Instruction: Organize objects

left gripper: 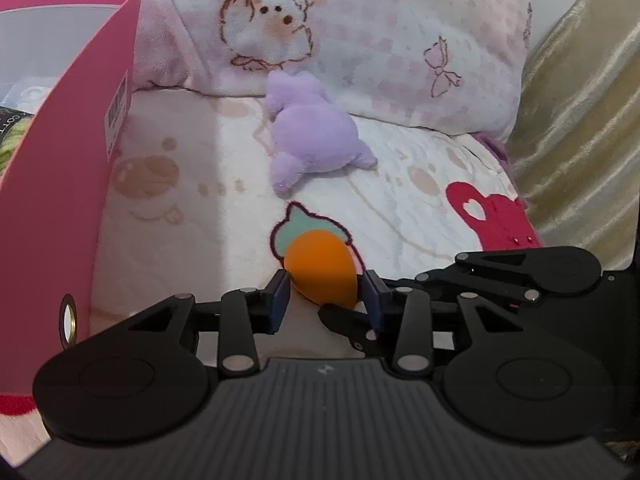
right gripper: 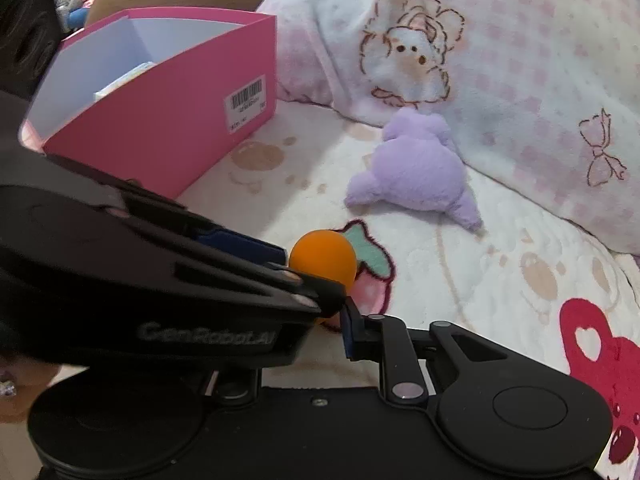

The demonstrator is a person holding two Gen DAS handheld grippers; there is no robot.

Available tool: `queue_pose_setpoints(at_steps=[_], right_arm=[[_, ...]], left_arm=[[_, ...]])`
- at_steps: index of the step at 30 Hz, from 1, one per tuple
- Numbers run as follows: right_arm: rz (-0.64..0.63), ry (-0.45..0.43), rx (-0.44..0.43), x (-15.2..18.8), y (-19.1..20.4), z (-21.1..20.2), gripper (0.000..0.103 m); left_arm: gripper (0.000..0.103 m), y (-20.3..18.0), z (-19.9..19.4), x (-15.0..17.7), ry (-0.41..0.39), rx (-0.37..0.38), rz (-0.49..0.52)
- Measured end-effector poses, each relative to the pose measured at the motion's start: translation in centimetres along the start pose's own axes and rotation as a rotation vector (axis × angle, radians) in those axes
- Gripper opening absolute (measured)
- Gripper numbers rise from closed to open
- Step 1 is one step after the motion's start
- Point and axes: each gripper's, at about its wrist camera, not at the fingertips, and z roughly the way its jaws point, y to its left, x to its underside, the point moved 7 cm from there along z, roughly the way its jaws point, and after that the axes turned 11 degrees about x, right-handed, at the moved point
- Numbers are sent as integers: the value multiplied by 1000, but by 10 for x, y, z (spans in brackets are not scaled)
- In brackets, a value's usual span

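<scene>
Two claws are met at an orange egg-shaped toy (left gripper: 322, 270) on the bed: the left claw (left gripper: 326, 300) is clamped on it, the right claw's (left gripper: 360, 330) jaws are closed together beside it, gripping nothing visible.

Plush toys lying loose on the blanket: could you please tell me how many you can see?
1: a purple plush toy lying on the blanket against the pink checked pillow. More could be hidden inside the pink box.

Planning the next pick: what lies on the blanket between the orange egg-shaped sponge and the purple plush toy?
Only bare blanket with its printed pattern separates the orange sponge from the purple plush toy; both wrist views show it.
</scene>
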Motion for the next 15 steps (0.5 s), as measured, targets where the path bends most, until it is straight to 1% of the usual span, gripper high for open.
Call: queue_pose_setpoints(at_steps=[3, 6, 8, 10, 11, 12, 13, 14, 15], right_arm=[[26, 8, -14, 3, -7, -7, 24], [45, 18, -28, 8, -11, -12, 24], [50, 27, -43, 10, -12, -13, 25], [54, 28, -46, 9, -12, -13, 31], [55, 24, -44, 9, -12, -12, 40], [61, 14, -32, 7, -12, -12, 53], [68, -2, -16, 5, -11, -10, 58], [66, -17, -4, 3, -10, -8, 60], [57, -28, 0, 2, -7, -6, 60]], left_arm=[[39, -6, 0, 2, -4, 17, -11], [40, -5, 1, 3, 11, 70, -69], [41, -5, 2, 4, 20, 74, -73], [43, -6, 2, 4, 20, 62, -61], [43, -6, 2, 4, 17, 60, -59], [45, -6, 1, 3, 11, 65, -64], [46, -6, 0, 2, 9, 72, -71], [47, -5, -1, 1, 9, 86, -83], [47, -4, -2, 0, 9, 96, -94]])
